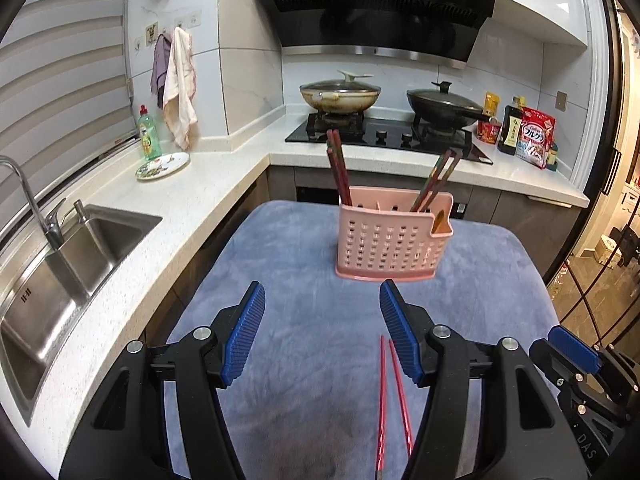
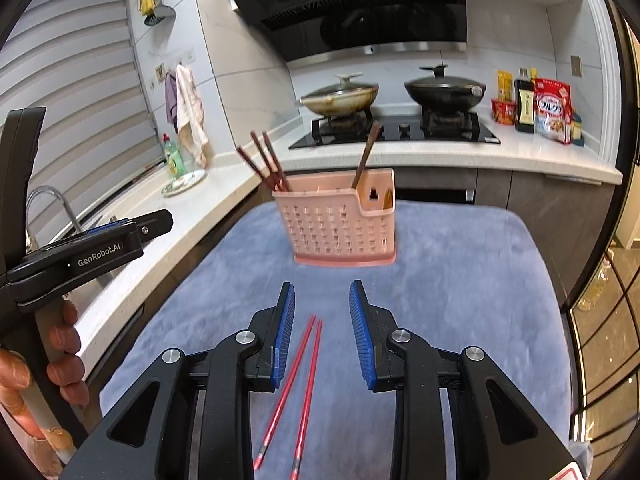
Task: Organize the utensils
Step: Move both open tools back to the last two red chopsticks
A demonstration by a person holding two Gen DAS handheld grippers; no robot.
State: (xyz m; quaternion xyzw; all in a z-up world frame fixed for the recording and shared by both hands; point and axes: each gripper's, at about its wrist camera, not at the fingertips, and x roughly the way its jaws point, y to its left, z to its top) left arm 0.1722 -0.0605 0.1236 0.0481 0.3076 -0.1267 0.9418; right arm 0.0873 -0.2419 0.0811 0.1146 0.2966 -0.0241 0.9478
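Note:
A pink perforated utensil holder [image 1: 390, 236] stands upright on the blue-grey mat [image 1: 288, 320], with dark red chopsticks [image 1: 339, 172] leaning in its left and right compartments; it also shows in the right wrist view [image 2: 340, 224]. A pair of red chopsticks [image 2: 298, 384] lies flat on the mat between and below my right gripper's [image 2: 322, 292] open jaws. The same pair [image 1: 390, 400] lies just inside the right finger of my open, empty left gripper [image 1: 322, 292]. The left gripper's body [image 2: 100, 248] shows at the left of the right wrist view.
A white counter [image 1: 192, 200] with a steel sink [image 1: 60, 272] and tap runs along the left. A plate [image 1: 162, 165] and green bottle stand behind the sink. A stove [image 1: 384, 136] with two lidded pans sits at the back, with food packages [image 1: 532, 136] to its right.

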